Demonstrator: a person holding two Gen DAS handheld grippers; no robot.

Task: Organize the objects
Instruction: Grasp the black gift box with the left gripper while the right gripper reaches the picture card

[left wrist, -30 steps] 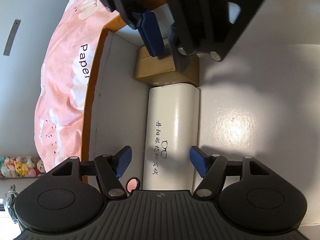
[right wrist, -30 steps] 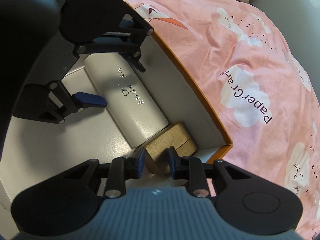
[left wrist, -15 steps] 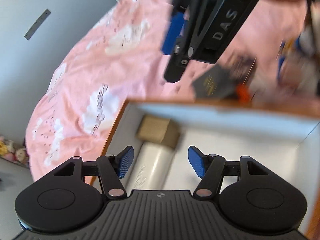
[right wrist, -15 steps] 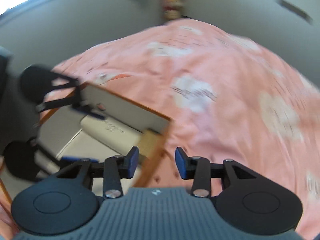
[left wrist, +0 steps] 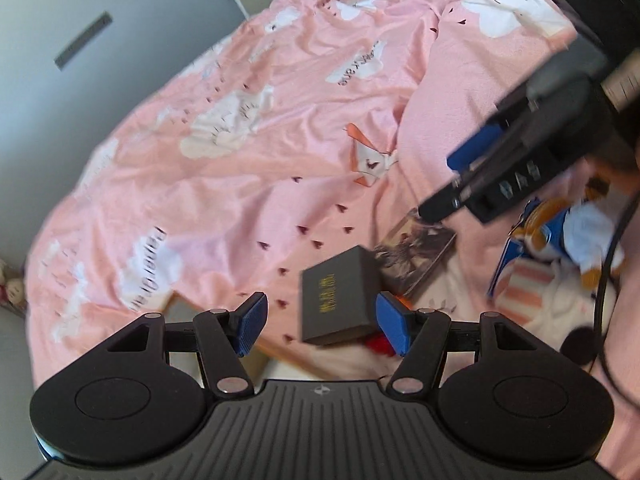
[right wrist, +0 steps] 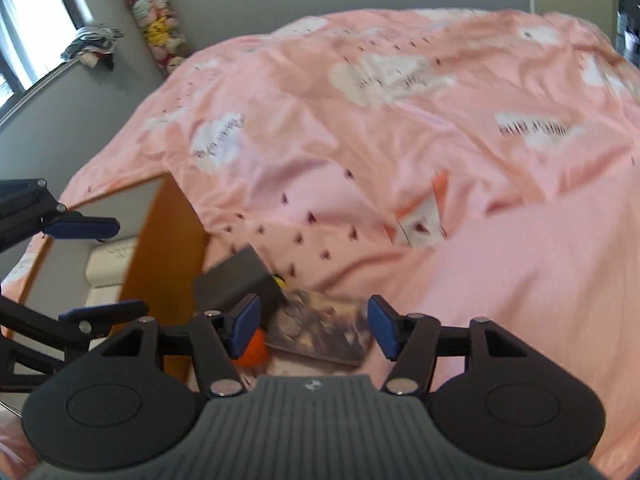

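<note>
A dark grey box [left wrist: 340,296] with gold lettering lies on the pink bedspread, beside a flat picture-covered case [left wrist: 416,256]. My left gripper [left wrist: 322,324] hangs open just above the dark box, touching nothing. My right gripper [right wrist: 314,328] hovers over the picture case [right wrist: 320,332]; its jaws are opening and its pads press on nothing. An orange ball [right wrist: 252,350] and the dark box [right wrist: 236,280] sit left of the case. The orange-walled storage box [right wrist: 168,264] holds a white glasses case [right wrist: 108,264]. The left gripper [right wrist: 92,268] hangs over that box, and the right gripper [left wrist: 460,176] shows at the upper right.
A plush duck toy [left wrist: 568,232] and a striped fabric item [left wrist: 528,280] lie on the bed to the right. The pink bedspread [right wrist: 400,160] stretches far behind. Grey walls and a stuffed-toy column [right wrist: 160,28] stand beyond the bed.
Both grippers have come up out of the storage box and swung over to the items on the bed. The right gripper let go of the brown carton in the box and has widened.
</note>
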